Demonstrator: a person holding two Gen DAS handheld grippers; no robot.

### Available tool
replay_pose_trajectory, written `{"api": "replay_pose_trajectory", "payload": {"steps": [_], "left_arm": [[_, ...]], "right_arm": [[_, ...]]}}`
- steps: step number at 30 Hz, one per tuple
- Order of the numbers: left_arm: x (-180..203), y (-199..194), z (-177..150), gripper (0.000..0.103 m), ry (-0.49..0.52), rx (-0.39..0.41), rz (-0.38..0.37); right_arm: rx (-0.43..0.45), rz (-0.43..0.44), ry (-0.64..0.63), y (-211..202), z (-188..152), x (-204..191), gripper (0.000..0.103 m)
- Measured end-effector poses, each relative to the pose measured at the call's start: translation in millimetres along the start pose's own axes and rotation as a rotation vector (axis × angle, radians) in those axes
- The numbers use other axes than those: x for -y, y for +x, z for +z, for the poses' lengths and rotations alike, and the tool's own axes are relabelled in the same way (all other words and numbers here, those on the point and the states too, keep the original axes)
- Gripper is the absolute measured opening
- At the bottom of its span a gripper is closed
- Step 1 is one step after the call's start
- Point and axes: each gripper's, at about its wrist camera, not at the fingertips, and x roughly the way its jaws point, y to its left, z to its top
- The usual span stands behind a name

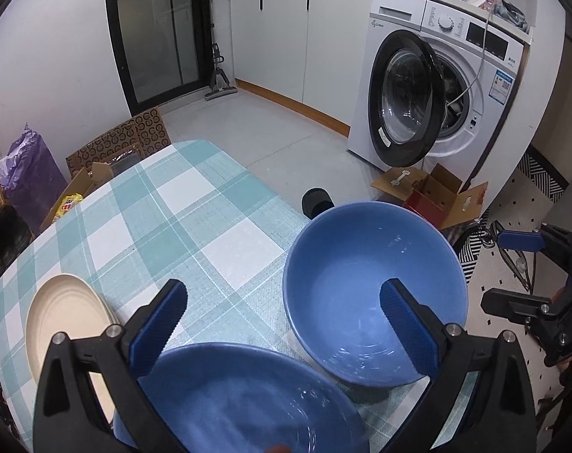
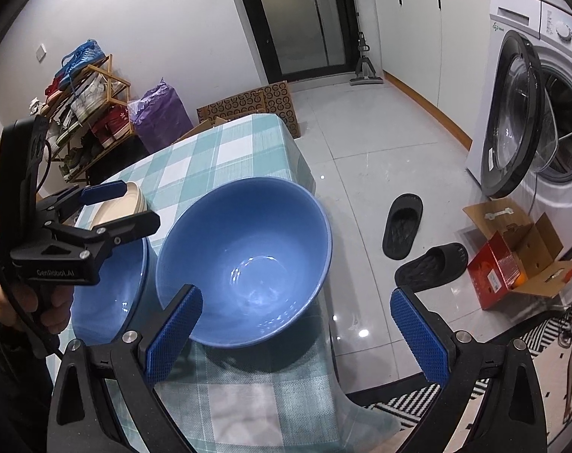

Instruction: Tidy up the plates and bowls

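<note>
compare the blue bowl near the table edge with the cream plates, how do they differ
The blue bowl is deep with steep walls; the cream plates are shallow and stacked. The bowl sits by the table's edge on the washing machine side; the plates lie at the opposite side. Both rest upright on the checked tablecloth, ungripped.

My finger pads (image 2: pixel 174 334): blue, dimpled. Two bowls (image 2: pixel 248 256) (image 1: pixel 244 396): solid blue, glossy. Plates (image 1: pixel 65 317): cream. Tablecloth (image 1: pixel 180 222): teal-white check. Slippers (image 2: pixel 403 226): black. Rug (image 2: pixel 410 400): black-white stripes. Carton (image 2: pixel 501 271): red.
</note>
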Motion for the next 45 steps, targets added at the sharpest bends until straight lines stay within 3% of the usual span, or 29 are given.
{"api": "replay_pose_trajectory", "payload": {"steps": [10,13,19,26,30,33,45], "left_arm": [[9.5,18.6,1.5,0.1,0.05,-0.041,0.0],[10.7,23.3,1.8,0.091,0.058,-0.055,-0.003],[13.7,30.2,1.2,0.086,0.068,-0.076,-0.008],[17.2,35.3,0.6,0.075,0.08,-0.095,-0.014],[17.0,38.6,-1.3,0.058,0.078,-0.109,-0.016],[16.4,39.3,-2.7,0.05,0.071,-0.111,-0.022],[19.0,39.3,-6.1,0.032,0.082,-0.113,-0.019]], "right_arm": [[-0.014,0.008,0.005,15.7,2.0,3.6,0.101],[-0.016,0.011,0.003,19.5,1.7,2.7,0.101],[-0.035,0.014,0.001,30.0,-0.7,2.1,0.1],[-0.065,0.035,0.008,40.1,-1.9,1.5,0.083],[-0.073,0.038,0.007,43.6,-3.6,0.7,0.081],[-0.083,0.042,0.003,44.9,-5.5,0.5,0.071],[-0.089,0.042,-0.019,45.0,-7.3,-11.2,0.056]]}}
